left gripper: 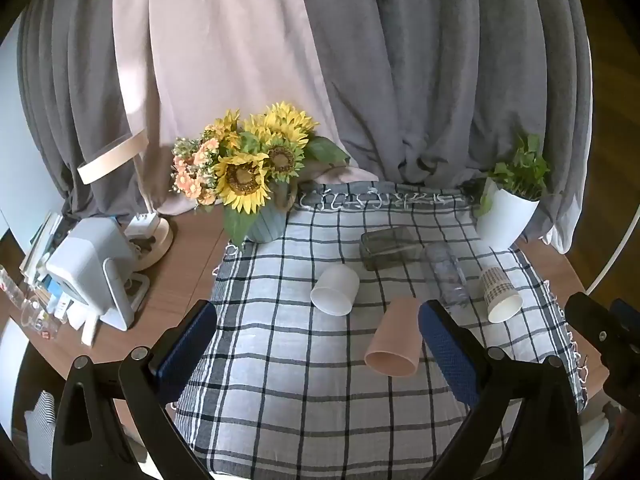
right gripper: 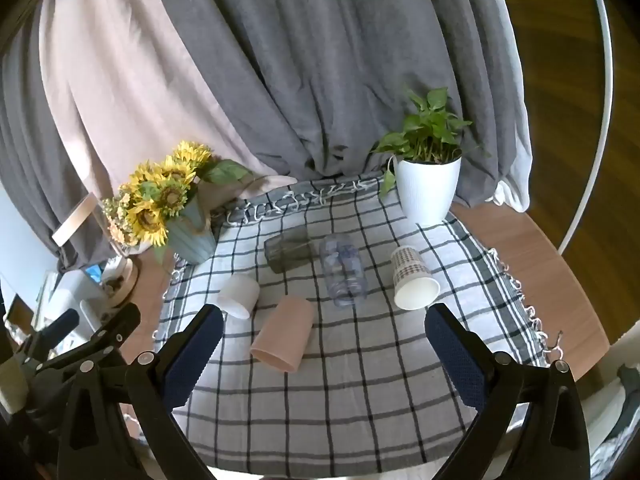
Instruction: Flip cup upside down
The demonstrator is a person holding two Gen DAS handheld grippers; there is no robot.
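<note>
Several cups lie on their sides on the checked cloth: a pink cup, a white cup, a patterned paper cup, a clear plastic cup and a dark smoky glass. My left gripper is open and empty, hovering near the pink cup, whose side is next to its right finger. My right gripper is open and empty, above the cloth just in front of the pink cup.
A sunflower bouquet in a blue pot stands at the cloth's back left, a white potted plant at the back right. Grey and pink curtains hang behind. A lamp and white device sit on the wooden table at left.
</note>
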